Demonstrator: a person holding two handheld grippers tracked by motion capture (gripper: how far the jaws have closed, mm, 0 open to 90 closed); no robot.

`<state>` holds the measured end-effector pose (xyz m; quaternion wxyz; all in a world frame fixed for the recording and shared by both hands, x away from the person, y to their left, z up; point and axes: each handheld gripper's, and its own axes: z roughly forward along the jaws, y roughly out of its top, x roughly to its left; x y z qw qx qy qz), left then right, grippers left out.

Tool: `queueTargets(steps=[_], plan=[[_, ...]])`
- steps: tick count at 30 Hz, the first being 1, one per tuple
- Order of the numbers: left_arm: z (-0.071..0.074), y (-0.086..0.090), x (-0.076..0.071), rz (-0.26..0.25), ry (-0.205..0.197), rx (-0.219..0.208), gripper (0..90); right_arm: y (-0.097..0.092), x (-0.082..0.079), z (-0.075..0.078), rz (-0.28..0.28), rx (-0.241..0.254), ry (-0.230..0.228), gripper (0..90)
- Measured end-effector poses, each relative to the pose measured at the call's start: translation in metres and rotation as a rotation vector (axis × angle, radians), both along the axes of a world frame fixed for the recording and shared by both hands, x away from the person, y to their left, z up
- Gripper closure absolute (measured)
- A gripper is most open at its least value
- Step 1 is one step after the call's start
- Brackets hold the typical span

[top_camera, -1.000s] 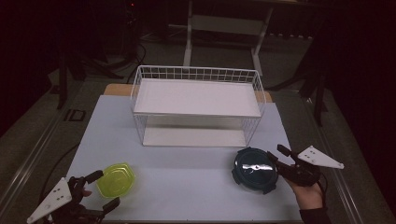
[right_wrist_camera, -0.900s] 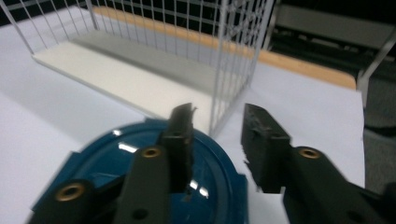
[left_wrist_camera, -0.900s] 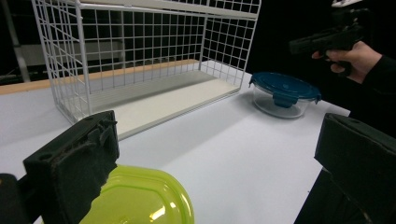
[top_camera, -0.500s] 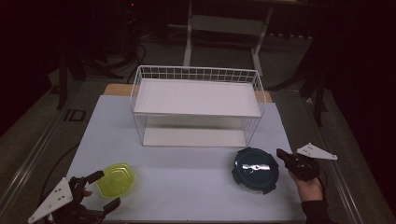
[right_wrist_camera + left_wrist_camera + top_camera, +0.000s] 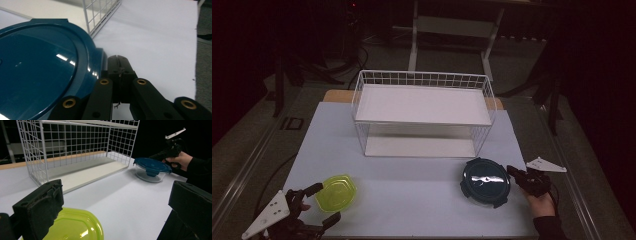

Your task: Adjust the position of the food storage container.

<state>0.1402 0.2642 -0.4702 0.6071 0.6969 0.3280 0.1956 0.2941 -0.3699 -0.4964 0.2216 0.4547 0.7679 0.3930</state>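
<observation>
1. Yellow-green plastic marks the nearest thing: a lime container (image 5: 336,192) lies at the front left of the white tabletop (image 5: 412,185), seen close up as a glossy lid in the left gripper view (image 5: 75,227)
2. Around it stands the left claw (image 5: 323,205), jaws spread wide to either side of the container with gaps showing, so it is released and grips nothing; the person's hand sits behind it under the grey three-cornered plate
3. At the front right sits a round container with a dark teal lid (image 5: 485,181), clips at its rim, resting flat on the tabletop; the left gripper view shows its clear body under the lid (image 5: 152,168)
4. The right claw (image 5: 513,172) lies just beside that lid's right edge, held by a hand (image 5: 542,197) coming in from the bottom; its jaws have just been closing and now stand clenched, pads pressed together with nothing between them, as the right gripper view shows (image 5: 120,67)
5. In that view the claw tip is right against the lid's rim (image 5: 85,62); whether it actually touches I cannot tell
6. Farther back stands a white wire rack (image 5: 424,112) with two white shelves, well apart from both containers
</observation>
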Motion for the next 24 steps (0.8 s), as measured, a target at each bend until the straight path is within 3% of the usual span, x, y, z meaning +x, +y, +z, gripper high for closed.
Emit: queueTargets(steps=[8,14,24], plan=[[0.0,-0.001,0.0,-0.002,0.001,0.003,0.0,0.002,-0.004,-0.001,-0.02,-0.009,0.004,90.0],[0.0,-0.001,0.001,-0.001,0.002,0.003,0.0,0.002,-0.011,-0.002,-0.014,0.012,0.016,90.0],[0.0,-0.002,0.001,-0.003,0.003,0.002,0.0,0.018,-0.031,-0.002,0.038,0.012,0.024,90.0]])
